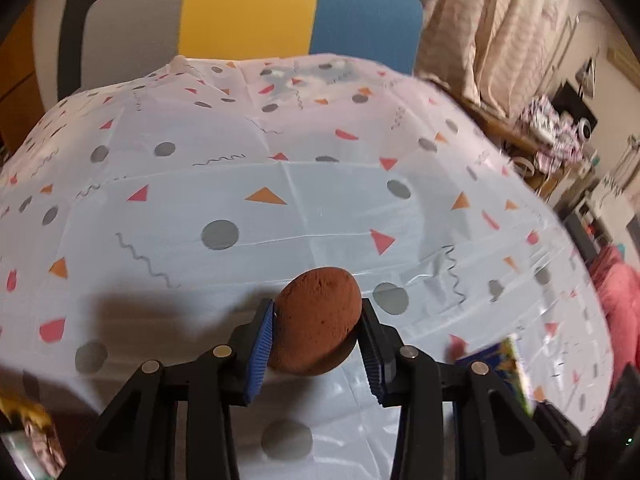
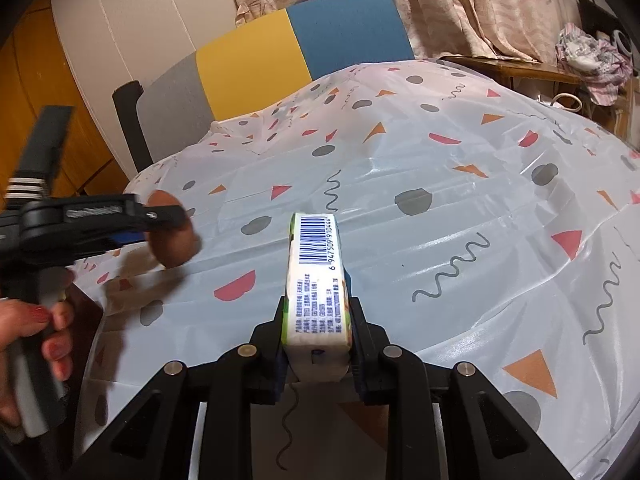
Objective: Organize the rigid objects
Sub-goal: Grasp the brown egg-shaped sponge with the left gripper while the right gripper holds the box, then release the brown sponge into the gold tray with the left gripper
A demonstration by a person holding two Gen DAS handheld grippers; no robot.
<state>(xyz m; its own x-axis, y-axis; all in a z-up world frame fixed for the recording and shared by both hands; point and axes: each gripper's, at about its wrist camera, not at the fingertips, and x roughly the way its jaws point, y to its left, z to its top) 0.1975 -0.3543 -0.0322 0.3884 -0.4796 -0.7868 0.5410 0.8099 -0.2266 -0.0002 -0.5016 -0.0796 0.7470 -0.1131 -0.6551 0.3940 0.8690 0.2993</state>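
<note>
stone (image 1: 316, 320) sits pinched in the left gripper (image 1: 318, 344), low over the tablecloth (image 1: 280, 200). right gripper (image 2: 318, 344) clamps a packet (image 2: 316, 276), long axis pointing away. left one's nearer the near edge, guessing it sets down first.

A lived-in home room: beyond the gripper, a table under a patterned plastic tablecloth (image 2: 460, 216), a grey-yellow-blue chair (image 2: 296, 44) behind it, pale curtains (image 2: 460, 4) further back, and a cluttered wooden side table (image 2: 516, 66) to the right.
</note>
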